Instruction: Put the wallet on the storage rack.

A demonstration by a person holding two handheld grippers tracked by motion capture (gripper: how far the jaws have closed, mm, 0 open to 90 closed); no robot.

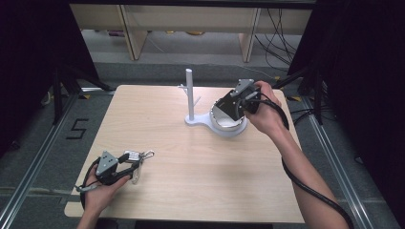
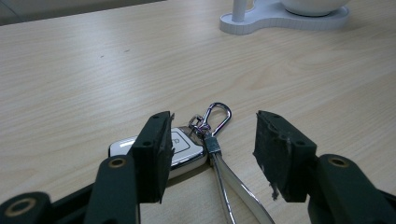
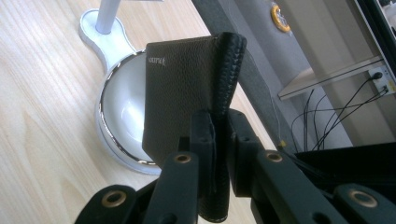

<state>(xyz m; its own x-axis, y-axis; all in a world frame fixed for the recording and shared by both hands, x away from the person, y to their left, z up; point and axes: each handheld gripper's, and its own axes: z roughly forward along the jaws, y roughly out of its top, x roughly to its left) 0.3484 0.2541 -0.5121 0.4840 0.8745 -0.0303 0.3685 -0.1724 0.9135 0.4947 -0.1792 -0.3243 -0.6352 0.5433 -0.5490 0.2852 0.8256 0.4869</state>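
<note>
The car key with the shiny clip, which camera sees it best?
The left gripper view: the car key lies on the table between the left gripper's open jaws, clip and strap plain. The high view shows it small, partly behind that gripper.

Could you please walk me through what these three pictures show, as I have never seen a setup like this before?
A person at a wooden table holds a two-jaw gripper in each hand. One camera looks down from above; the other two ride on the grippers, looking along their black jaws. The right gripper is shut on a dark leather wallet, held over the white bowl of a white stand. The left gripper is open, its jaws either side of a car key fob with a strap and clip.
</note>
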